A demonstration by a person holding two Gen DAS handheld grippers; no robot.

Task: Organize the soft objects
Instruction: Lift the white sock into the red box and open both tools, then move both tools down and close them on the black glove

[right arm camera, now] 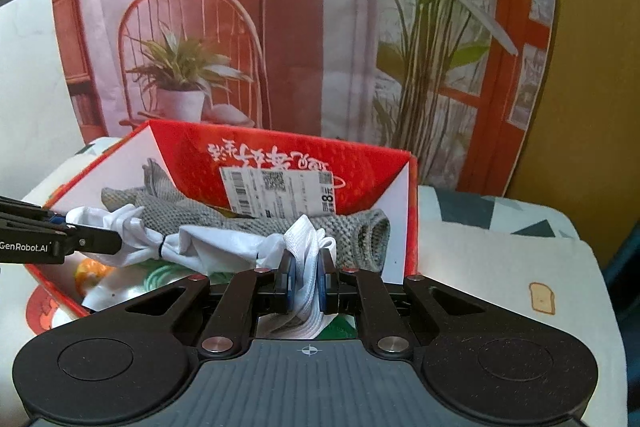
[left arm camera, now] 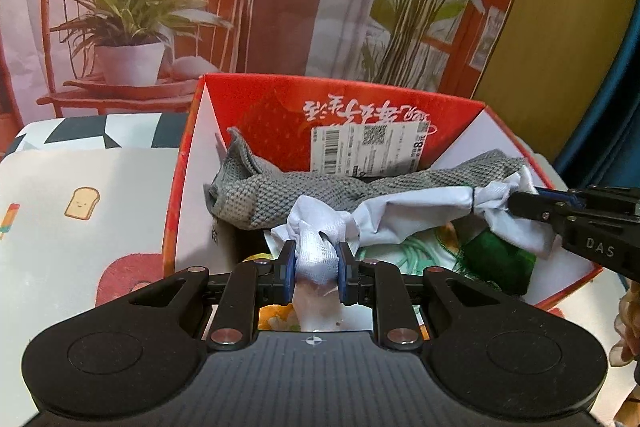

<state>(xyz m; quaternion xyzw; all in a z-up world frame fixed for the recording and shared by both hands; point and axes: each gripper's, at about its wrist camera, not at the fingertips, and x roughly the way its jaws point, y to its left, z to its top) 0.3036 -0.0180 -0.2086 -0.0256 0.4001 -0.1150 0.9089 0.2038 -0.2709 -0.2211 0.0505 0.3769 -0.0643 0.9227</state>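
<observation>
A twisted white cloth (left arm camera: 420,211) (right arm camera: 224,243) is stretched over the open red cardboard box (left arm camera: 280,107) (right arm camera: 360,163). My left gripper (left arm camera: 316,259) is shut on one bunched end, low over the box's near side. My right gripper (right arm camera: 308,267) is shut on the other end; in the left wrist view it comes in from the right (left arm camera: 514,203). The left gripper (right arm camera: 116,241) enters the right wrist view from the left. A grey knitted cloth (left arm camera: 280,195) (right arm camera: 240,223) lies in the box behind the white one. A green-patterned cloth (left arm camera: 408,255) lies underneath.
The box carries a shipping label (left arm camera: 372,147) on its far inner wall. It stands on a white cloth-covered surface with a toast print (left arm camera: 82,203) (right arm camera: 542,299). Behind hangs a backdrop printed with a chair and potted plant (left arm camera: 132,27). An orange-yellow item (right arm camera: 90,269) lies in the box.
</observation>
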